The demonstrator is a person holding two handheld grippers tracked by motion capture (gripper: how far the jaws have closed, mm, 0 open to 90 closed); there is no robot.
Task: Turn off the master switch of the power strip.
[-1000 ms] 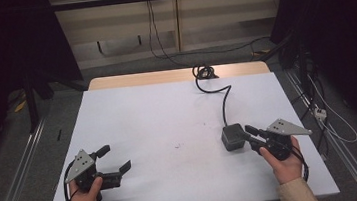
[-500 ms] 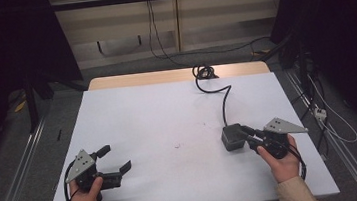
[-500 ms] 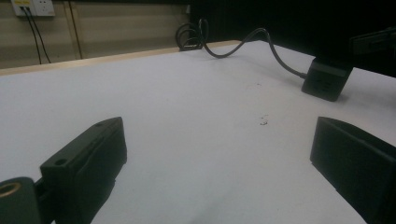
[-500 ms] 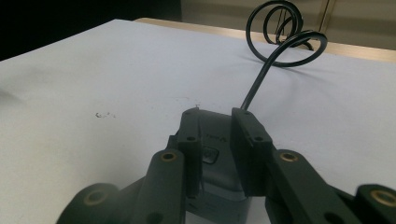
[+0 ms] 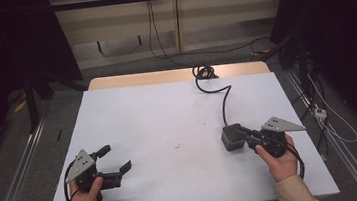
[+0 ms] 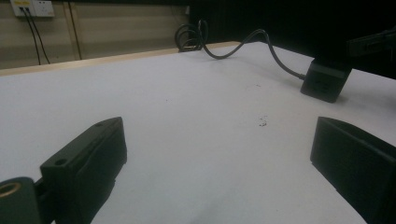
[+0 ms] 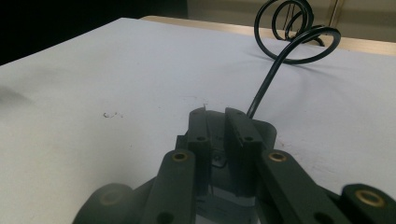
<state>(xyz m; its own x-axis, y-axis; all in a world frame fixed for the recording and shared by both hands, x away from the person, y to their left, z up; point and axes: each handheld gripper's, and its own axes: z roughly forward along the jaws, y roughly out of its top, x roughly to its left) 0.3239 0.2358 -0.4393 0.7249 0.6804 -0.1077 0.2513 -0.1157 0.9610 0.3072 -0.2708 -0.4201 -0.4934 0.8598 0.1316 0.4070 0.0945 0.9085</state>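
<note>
A dark grey box (image 5: 230, 139) lies on the white table (image 5: 168, 116) at the right, and a black cable (image 5: 224, 95) runs from it to a coil at the far edge. My right gripper (image 5: 243, 133) reaches over the box from the right. In the right gripper view its jaws (image 7: 215, 114) lie low over the box top (image 7: 262, 128); they have just been closing and stand a narrow gap apart, with nothing seen pinched between them. My left gripper (image 5: 116, 158) rests at the near left, open wide and empty (image 6: 217, 135). The box (image 6: 325, 80) shows far off in the left gripper view.
The cable coil (image 7: 292, 32) sits by the wooden back strip of the table (image 5: 139, 79). A small dark smudge (image 5: 177, 145) marks the middle of the table. Metal rails and loose cords run along the floor at both sides.
The right gripper's jaws have narrowed over the grey box. Both hands and the left gripper stay where they were.
</note>
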